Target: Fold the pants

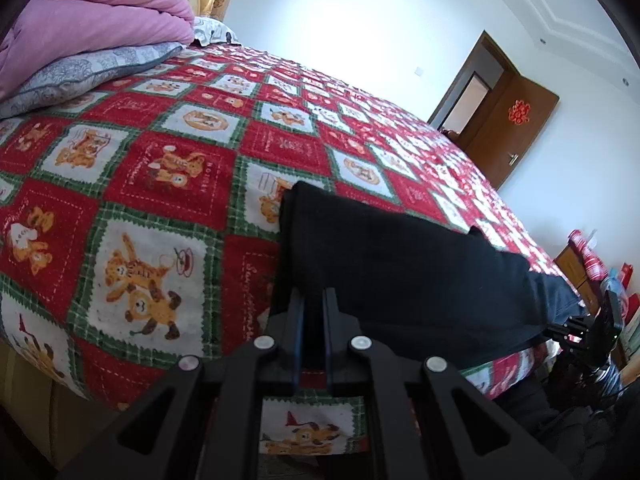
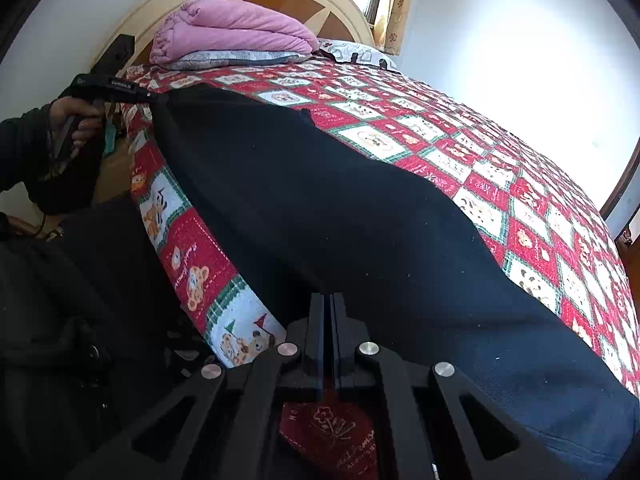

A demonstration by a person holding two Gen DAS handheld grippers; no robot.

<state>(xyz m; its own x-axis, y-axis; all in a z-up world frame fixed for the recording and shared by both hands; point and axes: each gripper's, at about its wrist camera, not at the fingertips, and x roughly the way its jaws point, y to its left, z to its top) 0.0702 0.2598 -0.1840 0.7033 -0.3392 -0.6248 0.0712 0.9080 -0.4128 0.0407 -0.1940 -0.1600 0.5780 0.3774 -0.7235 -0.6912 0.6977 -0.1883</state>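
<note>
Black pants (image 2: pixel 328 208) lie stretched along the bed's near edge on a red teddy-bear bedspread (image 1: pixel 168 152). Left gripper (image 1: pixel 314 300) pinches one end between nearly closed fingers; right gripper (image 2: pixel 329 304), fingers together, clamps the other end.

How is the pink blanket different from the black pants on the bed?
The pink blanket is bunched into a thick, puffy stack, while the black pants lie stretched out long and flat. The blanket sits on a grey pillow by the headboard; the pants lie near the bed's side edge, on the red checked bedspread. Both are soft fabric.
</note>
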